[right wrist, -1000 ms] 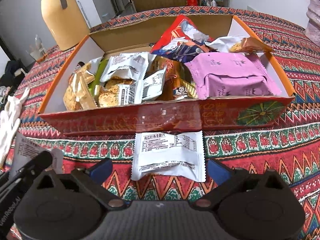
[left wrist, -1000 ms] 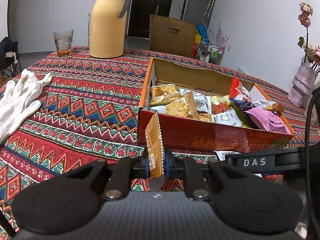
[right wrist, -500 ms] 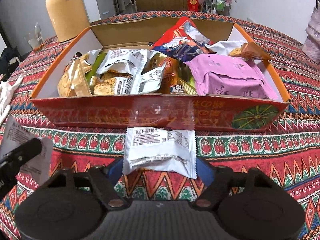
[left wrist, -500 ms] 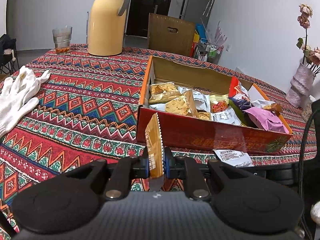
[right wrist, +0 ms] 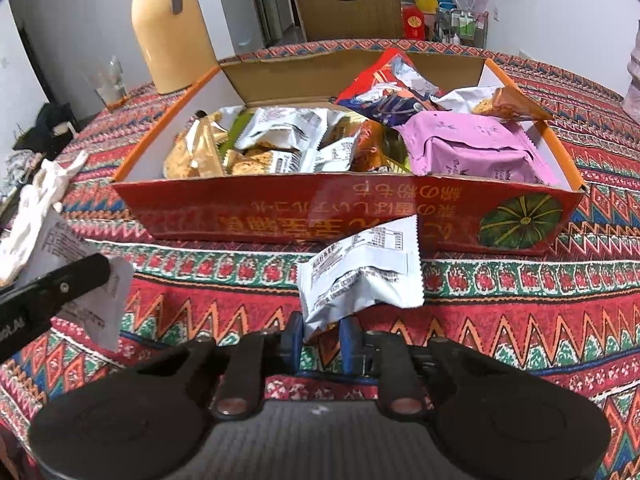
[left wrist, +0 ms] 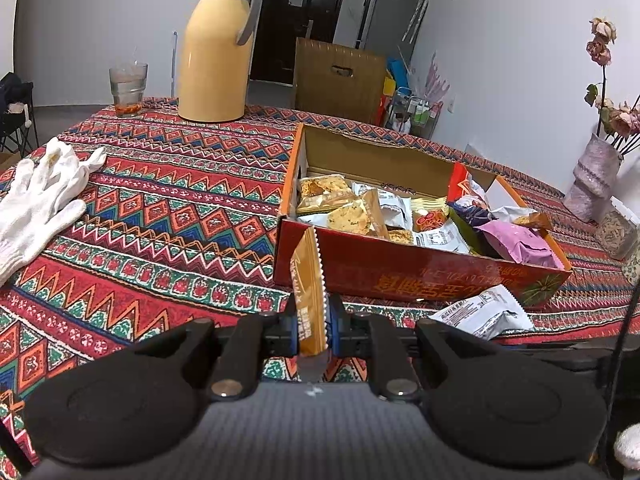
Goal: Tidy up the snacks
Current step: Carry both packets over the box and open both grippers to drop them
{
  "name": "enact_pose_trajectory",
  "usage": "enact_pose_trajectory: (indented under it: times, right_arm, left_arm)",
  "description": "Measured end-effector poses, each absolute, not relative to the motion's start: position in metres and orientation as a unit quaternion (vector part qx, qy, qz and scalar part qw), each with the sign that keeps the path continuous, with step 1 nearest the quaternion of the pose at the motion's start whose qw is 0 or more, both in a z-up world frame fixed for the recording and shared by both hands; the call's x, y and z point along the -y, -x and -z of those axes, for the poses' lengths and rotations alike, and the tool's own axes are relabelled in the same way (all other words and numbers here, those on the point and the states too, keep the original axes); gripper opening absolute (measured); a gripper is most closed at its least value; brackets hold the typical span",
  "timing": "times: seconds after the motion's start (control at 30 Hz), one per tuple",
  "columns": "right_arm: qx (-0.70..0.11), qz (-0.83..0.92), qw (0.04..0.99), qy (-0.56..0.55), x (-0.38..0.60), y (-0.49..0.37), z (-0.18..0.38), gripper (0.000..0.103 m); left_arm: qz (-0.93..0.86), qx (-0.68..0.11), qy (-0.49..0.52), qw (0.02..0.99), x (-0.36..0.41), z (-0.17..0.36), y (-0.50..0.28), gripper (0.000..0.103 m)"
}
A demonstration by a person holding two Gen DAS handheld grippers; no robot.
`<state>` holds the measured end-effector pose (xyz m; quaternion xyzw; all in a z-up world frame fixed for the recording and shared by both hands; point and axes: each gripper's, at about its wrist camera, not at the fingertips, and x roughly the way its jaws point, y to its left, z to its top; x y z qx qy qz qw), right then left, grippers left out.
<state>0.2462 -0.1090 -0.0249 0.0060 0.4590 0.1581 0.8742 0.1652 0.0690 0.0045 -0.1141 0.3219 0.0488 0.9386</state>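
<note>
Left gripper [left wrist: 312, 330]: jaws closed on an orange snack packet [left wrist: 307, 280], held on edge and upright, its serrated end rising above the jaws. In the right wrist view the same packet shows its pale printed back [right wrist: 78, 276] at the far left, clamped in the black finger.

Right gripper [right wrist: 320, 338]: jaws closed on the lower corner of a white snack packet [right wrist: 362, 276]. The packet is tilted, its printed label facing up, and it rises from the jaws towards the box wall. In the left wrist view this white packet [left wrist: 482, 312] sits to the right of the left jaws, just in front of the box.

Red cardboard box [right wrist: 280, 216]: open-topped, standing on the patterned surface [left wrist: 168, 216] directly ahead of both jaws, near side printed with gold characters and a green pumpkin. Contents are loose packets, piled without order: biscuit packets in clear and gold wrap at the left end [right wrist: 196, 156], white packets [right wrist: 280, 132] in the middle, a pink packet [right wrist: 472, 152] at the right end, and a red and blue bag [right wrist: 384, 88] standing against the back wall.

Beyond the left jaws, to the left: a white cotton glove [left wrist: 40, 200] lying flat on the surface. Further back: a yellow thermos jug [left wrist: 216, 48] and a glass tumbler [left wrist: 128, 88], standing apart. A vase with dried roses [left wrist: 596, 176] stands far right.
</note>
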Motion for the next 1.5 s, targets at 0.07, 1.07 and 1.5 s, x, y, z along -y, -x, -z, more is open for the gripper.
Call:
enact_pose_trajectory:
  times: [0.07,1.07,1.5]
  right_arm:
    - [-0.447,-0.164,0.879,-0.012,0.113,-0.238,0.019,0.018]
    - [-0.431,-0.149,0.89,0.007,0.116,-0.257,0.027,0.087]
    - [-0.407,-0.152,0.899,0.056,0.1,-0.245,0.046,0.062]
  left_arm:
    - [-0.05,-0.319,0.115,0.94,-0.07,-0.006,-0.163,0.015]
    - [-0.042,-0.287,0.11,0.951,-0.06,-0.034,-0.172,0.014]
    - [-0.036,-0.291,0.111,0.95,-0.058,-0.032,-0.171,0.014]
